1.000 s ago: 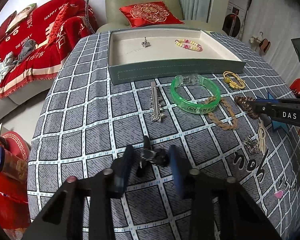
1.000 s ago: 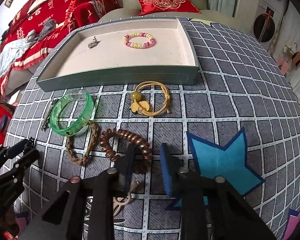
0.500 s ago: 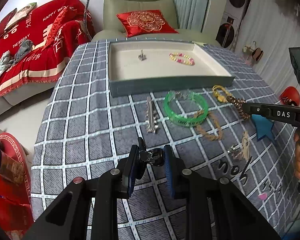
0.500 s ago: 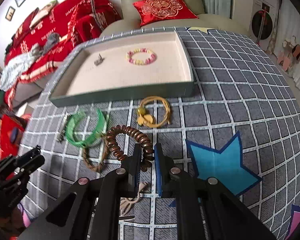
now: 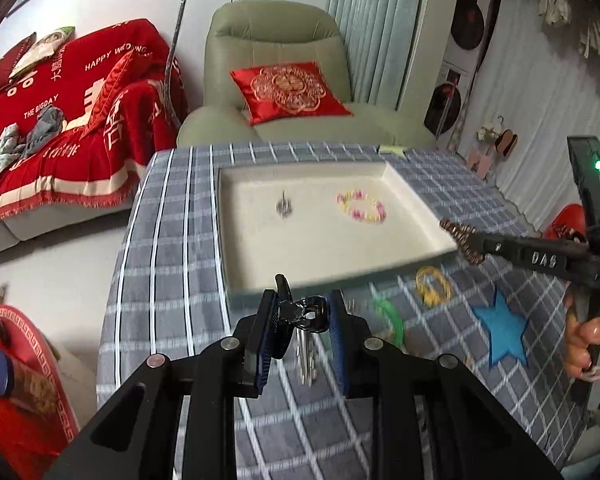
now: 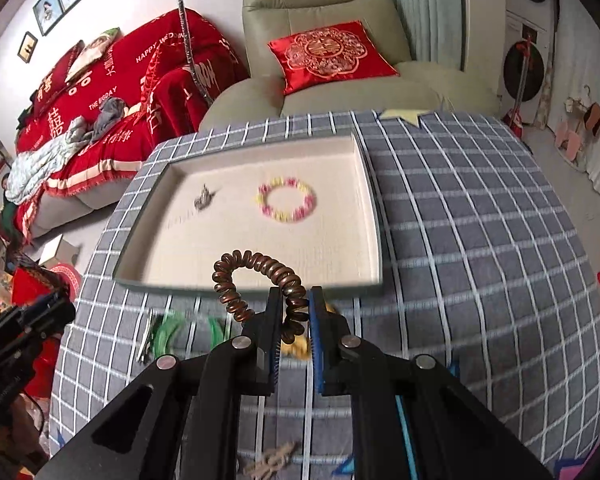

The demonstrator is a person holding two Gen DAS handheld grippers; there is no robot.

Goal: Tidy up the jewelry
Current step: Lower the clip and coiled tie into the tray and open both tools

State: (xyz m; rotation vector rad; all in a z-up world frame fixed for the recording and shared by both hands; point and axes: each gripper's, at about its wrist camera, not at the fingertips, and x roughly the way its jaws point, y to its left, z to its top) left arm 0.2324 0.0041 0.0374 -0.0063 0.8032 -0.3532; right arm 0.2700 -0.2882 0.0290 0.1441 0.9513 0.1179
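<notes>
Left tool (image 5: 302, 314) pinches a black hair claw (image 5: 304, 314), lifted just short of the tray (image 5: 236, 280) near edge. Right tool (image 6: 294, 312) squeezed onto a brown coil hair tie (image 6: 256, 276) (also airborne), over the same edge. Beaded bracelet (image 6: 286, 203) lies inside the tray.

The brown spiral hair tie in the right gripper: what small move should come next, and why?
Probably carry the spiral hair tie forward over the tray before opening. The right gripper pinches it above the near wall, not yet over the lining, where the beaded bracelet already lies.
</notes>
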